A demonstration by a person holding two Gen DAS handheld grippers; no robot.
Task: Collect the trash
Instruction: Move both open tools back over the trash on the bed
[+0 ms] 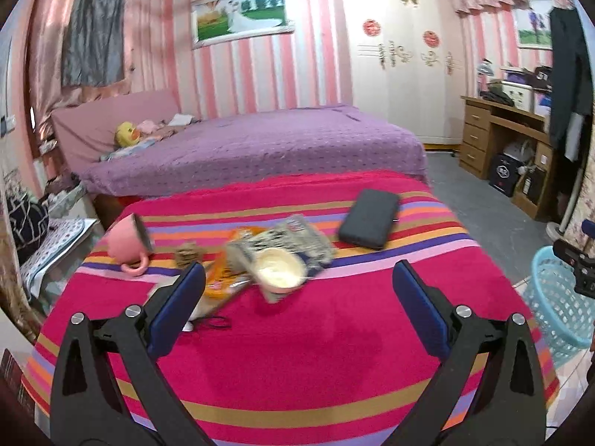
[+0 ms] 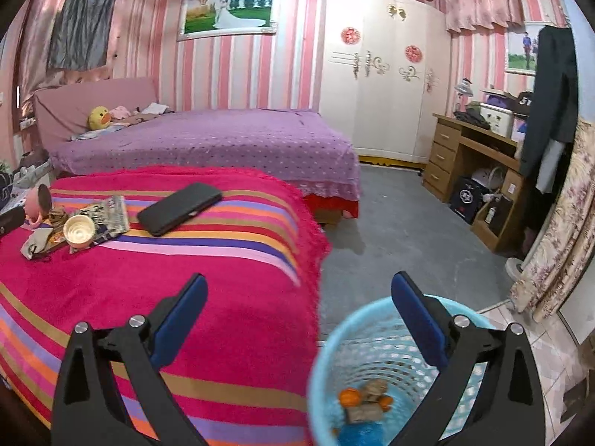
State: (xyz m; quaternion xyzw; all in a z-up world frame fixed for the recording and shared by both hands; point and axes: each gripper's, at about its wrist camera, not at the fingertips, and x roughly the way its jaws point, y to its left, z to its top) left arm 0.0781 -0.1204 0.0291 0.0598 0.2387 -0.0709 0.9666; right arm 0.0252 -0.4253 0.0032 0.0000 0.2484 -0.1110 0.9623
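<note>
My left gripper point(image 1: 299, 278) jaws wide, nothing between, hanging over striped blanket point(image 1: 297, 353). Ahead on blanket: paper cup point(image 1: 279, 269) on its side, crumpled wrappers point(image 1: 286, 241) touching it, pink mug point(image 1: 128, 243) tipped over, black case point(image 1: 369, 218) apart to right. My right gripper point(image 2: 299, 291) jaws wide, empty, above blue basket point(image 2: 323, 364) on floor beside blanket; trash scraps point(image 2: 366, 399) in its bottom.
</note>
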